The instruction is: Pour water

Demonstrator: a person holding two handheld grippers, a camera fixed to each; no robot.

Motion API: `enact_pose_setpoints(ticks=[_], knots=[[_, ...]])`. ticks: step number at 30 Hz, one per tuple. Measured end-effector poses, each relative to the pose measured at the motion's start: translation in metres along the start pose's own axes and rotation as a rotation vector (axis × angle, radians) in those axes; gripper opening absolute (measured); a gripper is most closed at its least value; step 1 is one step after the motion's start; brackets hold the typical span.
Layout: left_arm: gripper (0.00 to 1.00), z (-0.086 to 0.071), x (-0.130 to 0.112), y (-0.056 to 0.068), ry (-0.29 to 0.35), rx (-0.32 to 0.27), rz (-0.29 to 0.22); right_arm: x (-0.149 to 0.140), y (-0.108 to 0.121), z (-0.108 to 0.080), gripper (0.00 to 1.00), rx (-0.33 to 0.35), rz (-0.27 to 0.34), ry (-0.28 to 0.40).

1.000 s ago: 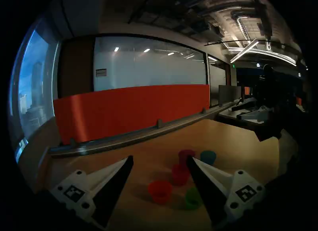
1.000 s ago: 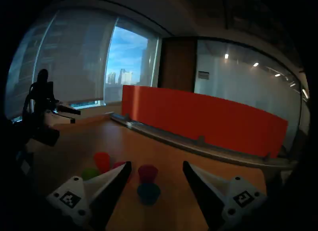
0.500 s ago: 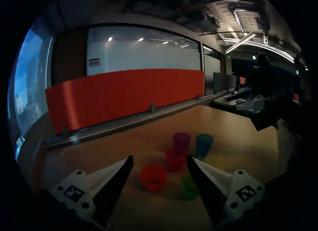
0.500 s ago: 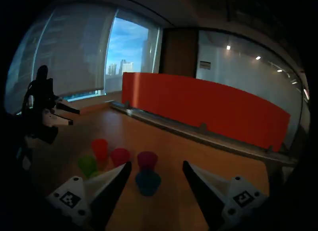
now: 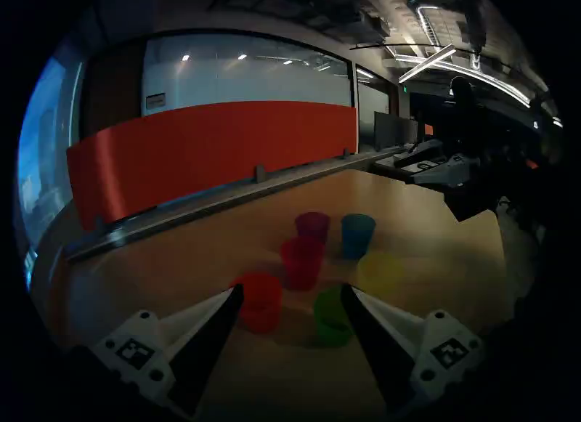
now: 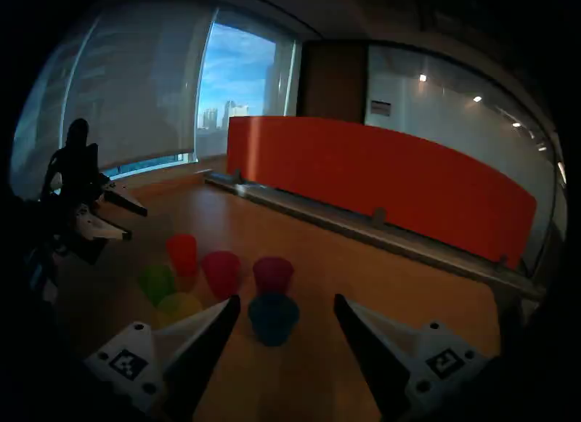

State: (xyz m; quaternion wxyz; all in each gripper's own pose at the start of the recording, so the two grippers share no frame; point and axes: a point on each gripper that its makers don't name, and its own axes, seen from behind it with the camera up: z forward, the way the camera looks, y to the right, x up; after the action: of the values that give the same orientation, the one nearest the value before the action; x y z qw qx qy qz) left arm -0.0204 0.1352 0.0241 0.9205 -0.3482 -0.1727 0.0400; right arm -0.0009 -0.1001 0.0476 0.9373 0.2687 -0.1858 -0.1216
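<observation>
Several small plastic cups stand grouped on the wooden table (image 5: 436,240). In the left gripper view an orange cup (image 5: 258,300), a red cup (image 5: 301,262), a purple cup (image 5: 312,226), a blue cup (image 5: 357,234), a yellow cup (image 5: 379,271) and a green cup (image 5: 332,317) sit just ahead of my open left gripper (image 5: 290,287). The right gripper view has the blue cup (image 6: 273,319) nearest, between the fingers of my open right gripper (image 6: 285,300), with the purple cup (image 6: 273,273), red cup (image 6: 220,271) and orange cup (image 6: 181,253) behind. Neither gripper holds anything.
An orange partition (image 5: 210,146) on a metal rail (image 5: 218,200) runs along the table's far edge. Windows (image 6: 240,95) lie beyond. The other gripper and the hand holding it appear across the table in each view, at the right (image 5: 450,171) and at the left (image 6: 102,218).
Both grippers have tipped down and come nearer the cups, which now sit higher and larger in each view. The yellow cup has come into sight. Both stay open.
</observation>
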Motion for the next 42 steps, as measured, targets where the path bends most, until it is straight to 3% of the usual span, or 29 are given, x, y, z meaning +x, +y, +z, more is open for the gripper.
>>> enact_pose_setpoints(ticks=[14,24,42], knots=[[1.00,0.013,-0.038,0.026,-0.066,-0.081,-0.015,-0.026,-0.002,0.020,1.00,0.019,0.033,-0.034],[1.00,0.020,-0.062,0.044,-0.111,-0.122,0.010,-0.037,-0.001,0.029,1.00,0.022,0.042,-0.053],[1.00,0.042,-0.079,0.064,-0.161,-0.170,0.037,-0.048,0.006,0.038,1.00,0.020,0.054,-0.069]])
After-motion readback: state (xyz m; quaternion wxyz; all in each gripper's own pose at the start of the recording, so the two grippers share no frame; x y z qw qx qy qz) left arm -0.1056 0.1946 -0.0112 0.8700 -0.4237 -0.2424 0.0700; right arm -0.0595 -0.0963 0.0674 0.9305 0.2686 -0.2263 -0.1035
